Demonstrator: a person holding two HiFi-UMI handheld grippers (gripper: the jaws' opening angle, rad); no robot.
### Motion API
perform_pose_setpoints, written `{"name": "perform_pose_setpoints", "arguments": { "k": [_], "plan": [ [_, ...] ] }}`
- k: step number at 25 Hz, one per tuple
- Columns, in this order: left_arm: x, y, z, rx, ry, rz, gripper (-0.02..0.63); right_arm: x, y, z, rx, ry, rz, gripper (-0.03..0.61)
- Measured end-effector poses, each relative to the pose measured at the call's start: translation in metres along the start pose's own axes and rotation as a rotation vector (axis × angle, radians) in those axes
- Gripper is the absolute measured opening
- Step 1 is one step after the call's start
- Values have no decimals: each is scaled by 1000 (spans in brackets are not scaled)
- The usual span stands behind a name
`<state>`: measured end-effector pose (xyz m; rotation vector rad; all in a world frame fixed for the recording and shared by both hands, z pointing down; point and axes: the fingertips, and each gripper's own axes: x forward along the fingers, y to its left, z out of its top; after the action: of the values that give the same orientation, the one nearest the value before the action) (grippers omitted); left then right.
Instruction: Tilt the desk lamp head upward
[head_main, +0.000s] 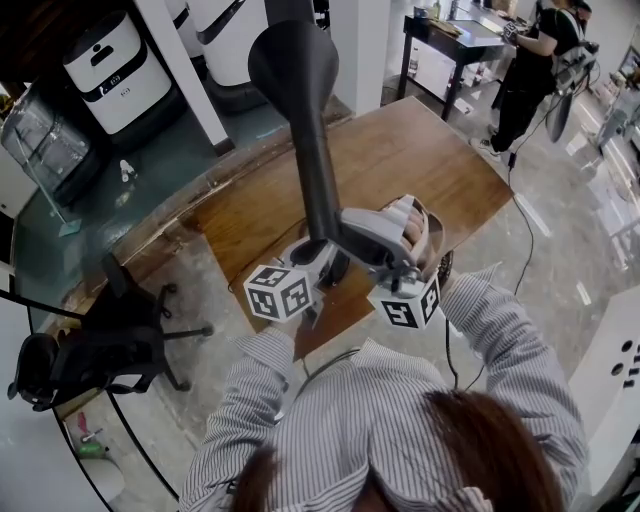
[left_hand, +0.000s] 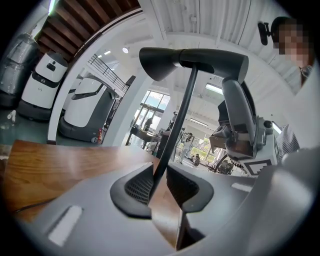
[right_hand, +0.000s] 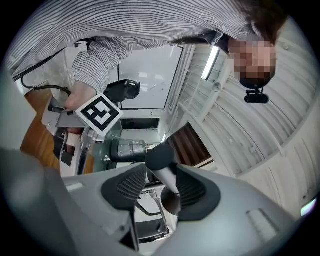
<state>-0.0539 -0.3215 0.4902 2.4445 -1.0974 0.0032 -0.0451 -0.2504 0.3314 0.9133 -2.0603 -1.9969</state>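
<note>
Two grips were on: left gripper (left_hand: 159, 175) had its fingers (left_hand: 137, 187) clamped low on the thin stem (left_hand: 177, 125), and right gripper (right_hand: 162, 175) pinched the head's (left_hand: 195, 60) rear end. Lamp (head_main: 300, 90) stood on the counter (head_main: 400, 160). It looked light, smooth and stiff-hinged: steady the stem, lever the head's tail.

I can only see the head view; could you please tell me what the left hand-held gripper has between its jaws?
Observer: The left hand-held gripper is closed on the lamp's thin stem.
Operator: Thank you. And the right one?
Observer: The right hand-held gripper is closed on a dark rounded part of the lamp head.
Operator: Where does the stem join the head?
Observer: Partway along its underside, not at either end.
</note>
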Motion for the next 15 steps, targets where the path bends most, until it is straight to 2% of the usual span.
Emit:
{"name": "perform_pose_setpoints", "arguments": {
  "k": [15],
  "plan": [
    [-1, -1, -1, 5, 8, -7, 81, 0, 14, -4, 30, 23, -12, 181]
  ]
}}
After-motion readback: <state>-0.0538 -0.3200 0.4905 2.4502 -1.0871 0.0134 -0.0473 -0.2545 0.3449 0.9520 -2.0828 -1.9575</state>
